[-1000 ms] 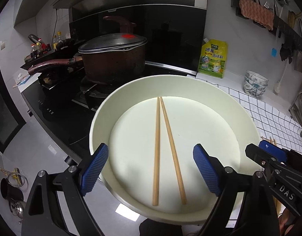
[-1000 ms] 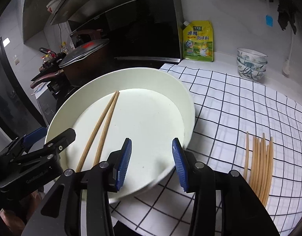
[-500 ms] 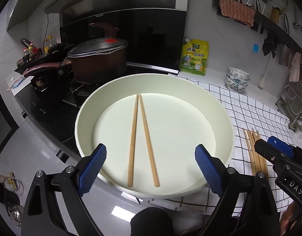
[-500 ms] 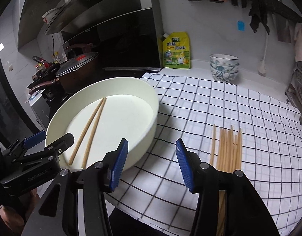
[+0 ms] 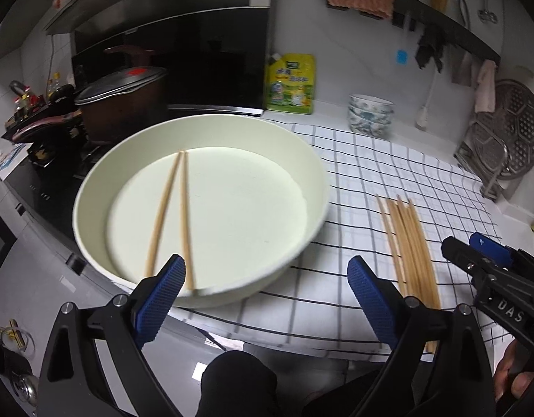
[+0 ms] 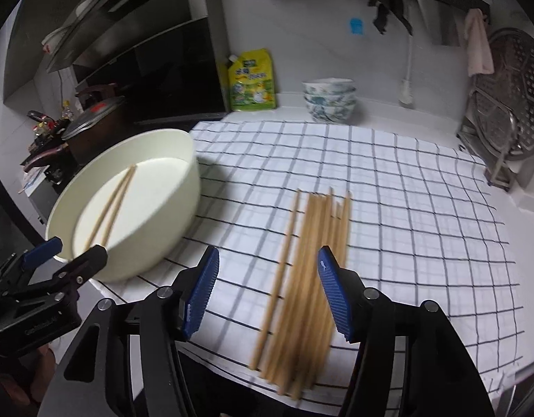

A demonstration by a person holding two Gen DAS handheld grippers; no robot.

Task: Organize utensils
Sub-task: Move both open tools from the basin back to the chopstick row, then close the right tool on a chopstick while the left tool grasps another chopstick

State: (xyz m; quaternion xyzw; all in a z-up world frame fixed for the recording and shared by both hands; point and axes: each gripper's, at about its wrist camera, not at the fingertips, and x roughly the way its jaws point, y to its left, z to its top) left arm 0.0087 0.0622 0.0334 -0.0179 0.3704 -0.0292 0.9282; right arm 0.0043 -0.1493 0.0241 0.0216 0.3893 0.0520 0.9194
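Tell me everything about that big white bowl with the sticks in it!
The big round cream-white basin is wide and shallow, with a flat floor, low upright walls and a smooth matte look. It sits near the counter's edge, beside the dark stove, partly on the black-and-white checked cloth. Two wooden chopsticks lie inside, tips close together. No gripper touches it.

A home kitchen: a lidded pot [image 5: 121, 100] on a black hob [image 5: 44, 180] (range hood above), stacked bowls [image 6: 331, 100], and a dishcloth rail [image 5: 423, 7] over the bench [image 6: 406, 187].
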